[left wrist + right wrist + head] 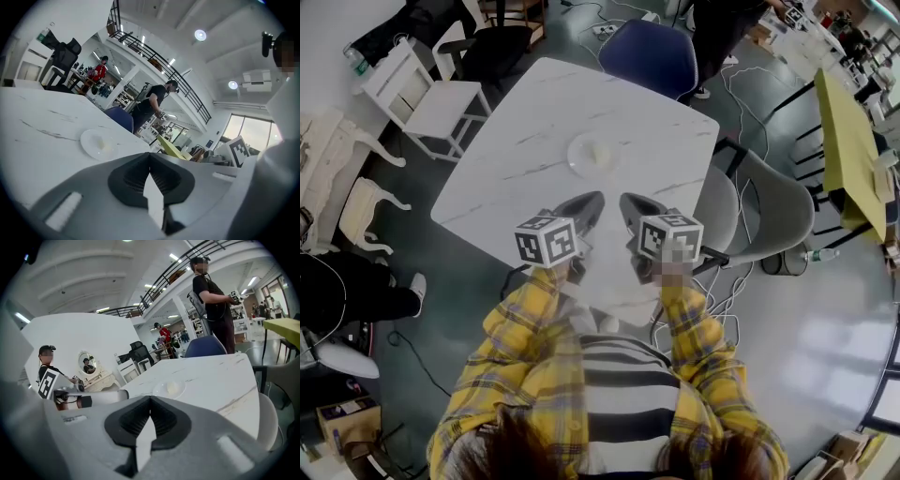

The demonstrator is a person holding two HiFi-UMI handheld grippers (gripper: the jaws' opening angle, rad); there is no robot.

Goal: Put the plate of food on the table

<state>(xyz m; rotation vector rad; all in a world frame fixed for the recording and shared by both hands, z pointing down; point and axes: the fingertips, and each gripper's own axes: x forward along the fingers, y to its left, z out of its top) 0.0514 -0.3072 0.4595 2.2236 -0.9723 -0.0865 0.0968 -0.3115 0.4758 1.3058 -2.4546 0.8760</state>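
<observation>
Plate of food (593,155) sits mid-way across the bench (516,122), straight ahead of left tongs (589,204) and right tongs (630,206), both closed on nothing at the near edge, left marginally nearer.

We get cool, even indoor light in all three views. In the left gripper view, round ceiling lamps (200,34) burn out near twelve o'clock and a window (255,131) blows white at three o'clock. In the head view, the floor (825,342) throws glare at four o'clock, and the plate (592,155) nearly fades into the pale table (516,141). Shadows are soft. Fisheye bending and dark corners ring every frame.
</observation>
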